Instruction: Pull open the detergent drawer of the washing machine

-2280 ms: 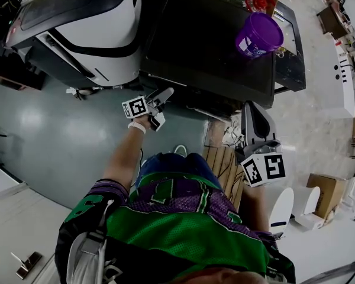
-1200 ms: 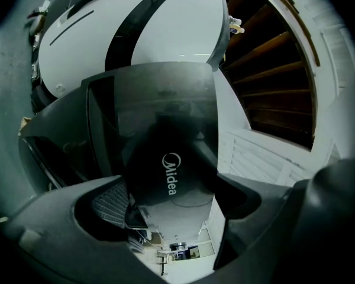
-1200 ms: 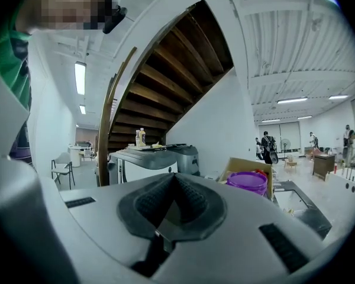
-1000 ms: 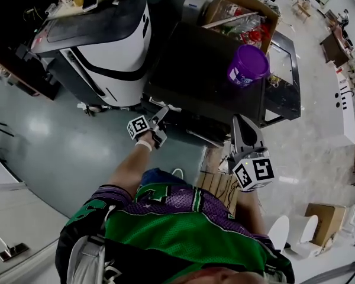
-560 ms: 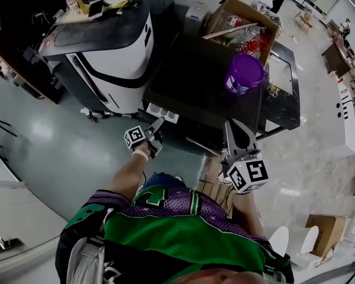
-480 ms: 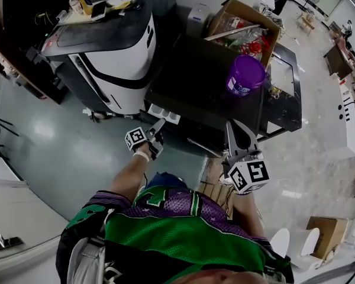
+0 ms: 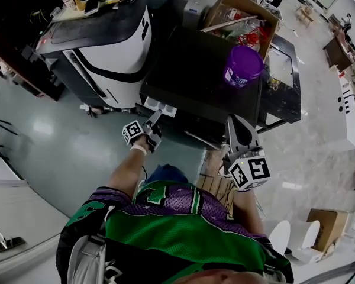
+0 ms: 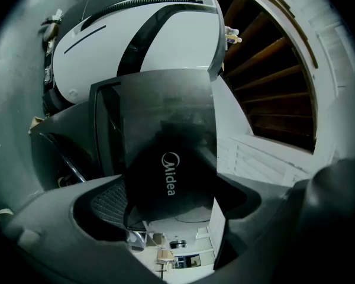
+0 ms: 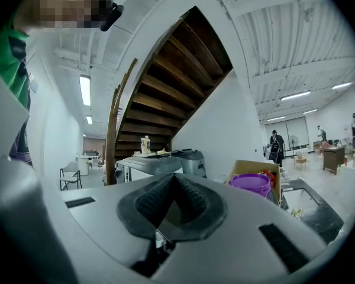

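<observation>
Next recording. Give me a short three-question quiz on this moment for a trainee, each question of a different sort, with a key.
1. True or false: the detergent drawer of the washing machine stands partly pulled out.
2. The left gripper has its fingers closed on: A) a door handle; B) the drawer's black front; C) nothing.
3. Fill in: the right gripper is held off to the side, its fingers ___, with nothing between them.

Key: 1 true; 2 B; 3 together.
</observation>
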